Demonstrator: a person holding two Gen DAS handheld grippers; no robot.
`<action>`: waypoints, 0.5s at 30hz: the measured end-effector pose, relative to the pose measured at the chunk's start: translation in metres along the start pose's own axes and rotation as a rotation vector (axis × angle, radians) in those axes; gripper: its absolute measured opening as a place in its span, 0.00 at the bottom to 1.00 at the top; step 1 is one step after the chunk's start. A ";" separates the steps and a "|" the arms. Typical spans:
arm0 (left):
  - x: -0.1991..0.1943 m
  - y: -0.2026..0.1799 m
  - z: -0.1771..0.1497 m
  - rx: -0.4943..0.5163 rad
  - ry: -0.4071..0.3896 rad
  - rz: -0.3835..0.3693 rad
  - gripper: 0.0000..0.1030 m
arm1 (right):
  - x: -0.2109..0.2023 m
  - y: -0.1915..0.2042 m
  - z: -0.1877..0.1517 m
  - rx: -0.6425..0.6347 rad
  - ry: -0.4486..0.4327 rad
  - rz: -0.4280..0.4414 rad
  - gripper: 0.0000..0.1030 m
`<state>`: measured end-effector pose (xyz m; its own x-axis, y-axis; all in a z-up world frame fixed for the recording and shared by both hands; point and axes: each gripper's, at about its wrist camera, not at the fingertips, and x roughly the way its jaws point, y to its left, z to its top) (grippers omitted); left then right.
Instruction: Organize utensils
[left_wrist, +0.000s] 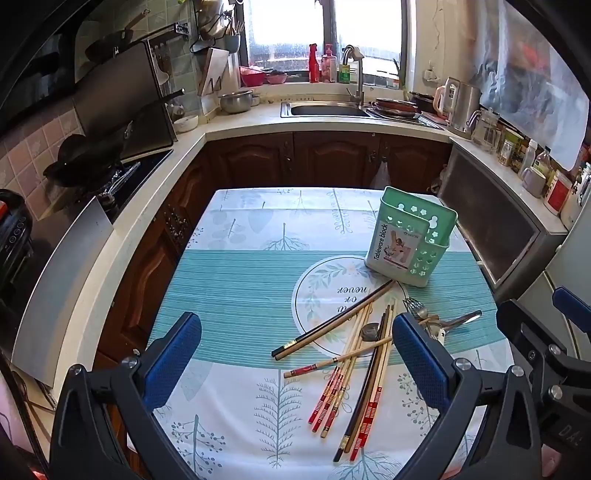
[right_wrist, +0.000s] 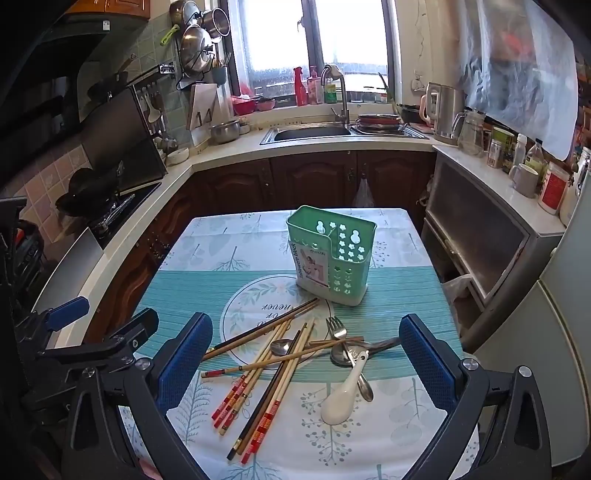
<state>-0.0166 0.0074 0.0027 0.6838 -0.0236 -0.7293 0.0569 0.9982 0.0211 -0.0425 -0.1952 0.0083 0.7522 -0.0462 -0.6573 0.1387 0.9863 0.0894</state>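
Presently, a tabletop (right_wrist: 177, 295) under a cloth printed with teal stripes and leaf shapes is standing in the middle of a kitchen, with dark wooden cabinets (right_wrist: 314, 177) running beneath a pale counter, a steel sink (right_wrist: 310, 133) sitting below the window, and a stove (left_wrist: 110, 177) lying off to the left. A green utensil holder (right_wrist: 332, 254) is standing upright on the far half of the cloth, showing nothing inside it from either view. Just in front of it, chopsticks (right_wrist: 266, 369) are lying loose and crossing one another, with a fork (right_wrist: 336, 328), metal spoons (right_wrist: 351, 354) and a white ceramic spoon (right_wrist: 343, 398) lying tangled beside them on the right. The left tongs (left_wrist: 295, 362) are hovering above the near left part of the cloth with the jaws standing fully apart, gripping nothing and touching nothing. The right tongs (right_wrist: 306, 365) are hanging over the utensil pile, likewise spread wide, carrying nothing and clear of every item.
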 end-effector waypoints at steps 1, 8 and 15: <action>0.000 0.000 -0.001 0.001 -0.001 -0.001 0.99 | -0.001 0.001 -0.001 0.000 -0.002 -0.002 1.00; -0.006 -0.001 -0.005 0.013 -0.033 0.016 0.99 | -0.005 0.001 -0.004 -0.003 -0.004 0.003 1.00; -0.013 0.000 -0.009 0.026 -0.060 0.021 0.99 | -0.012 0.003 -0.011 -0.009 -0.018 0.013 1.00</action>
<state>-0.0320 0.0079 0.0053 0.7277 -0.0066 -0.6859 0.0605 0.9967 0.0546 -0.0579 -0.1904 0.0082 0.7654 -0.0360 -0.6425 0.1229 0.9882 0.0910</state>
